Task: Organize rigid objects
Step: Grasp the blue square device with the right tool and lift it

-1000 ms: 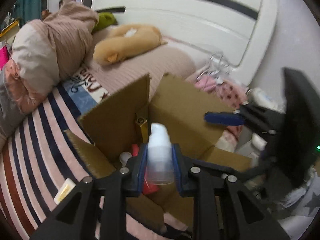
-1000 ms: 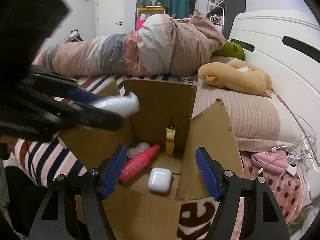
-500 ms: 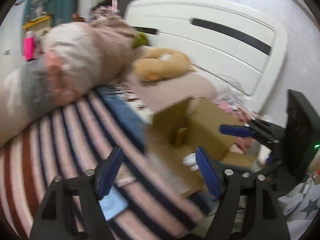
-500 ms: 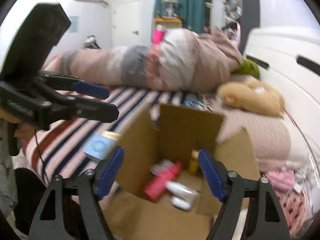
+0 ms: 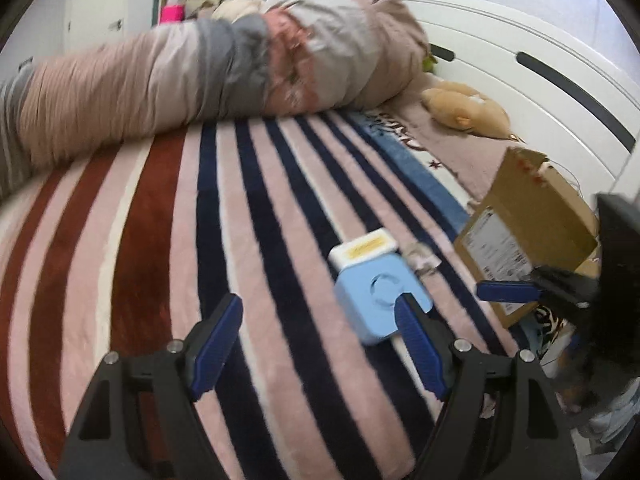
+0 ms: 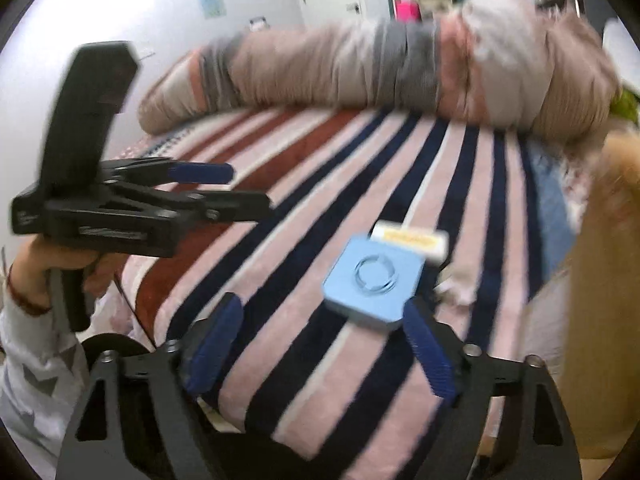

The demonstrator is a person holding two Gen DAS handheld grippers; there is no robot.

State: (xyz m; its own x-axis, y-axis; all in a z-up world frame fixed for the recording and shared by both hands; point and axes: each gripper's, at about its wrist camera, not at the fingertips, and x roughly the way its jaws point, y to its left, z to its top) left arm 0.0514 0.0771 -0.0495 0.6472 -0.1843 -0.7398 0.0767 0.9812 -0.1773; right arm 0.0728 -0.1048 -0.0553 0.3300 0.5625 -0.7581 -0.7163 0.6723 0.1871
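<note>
A light blue square box (image 5: 380,300) lies on the striped blanket, with a small white box with a yellow label (image 5: 362,249) just beyond it. Both also show in the right wrist view, the blue box (image 6: 374,286) and the white box (image 6: 410,239). My left gripper (image 5: 316,340) is open and empty, its right finger just in front of the blue box. My right gripper (image 6: 320,350) is open and empty, its right finger close to the blue box's near edge. The cardboard box (image 5: 528,228) stands at the right.
A rolled quilt (image 5: 200,68) lies across the far side of the bed. A tan plush toy (image 5: 468,110) lies near the white headboard (image 5: 540,80). The striped blanket (image 5: 160,240) covers the bed. The left gripper (image 6: 132,204) shows in the right wrist view.
My left gripper let go of the white pump bottle over the cardboard box and opened. Both grippers swung left, away from the box, toward the blue and white boxes on the blanket.
</note>
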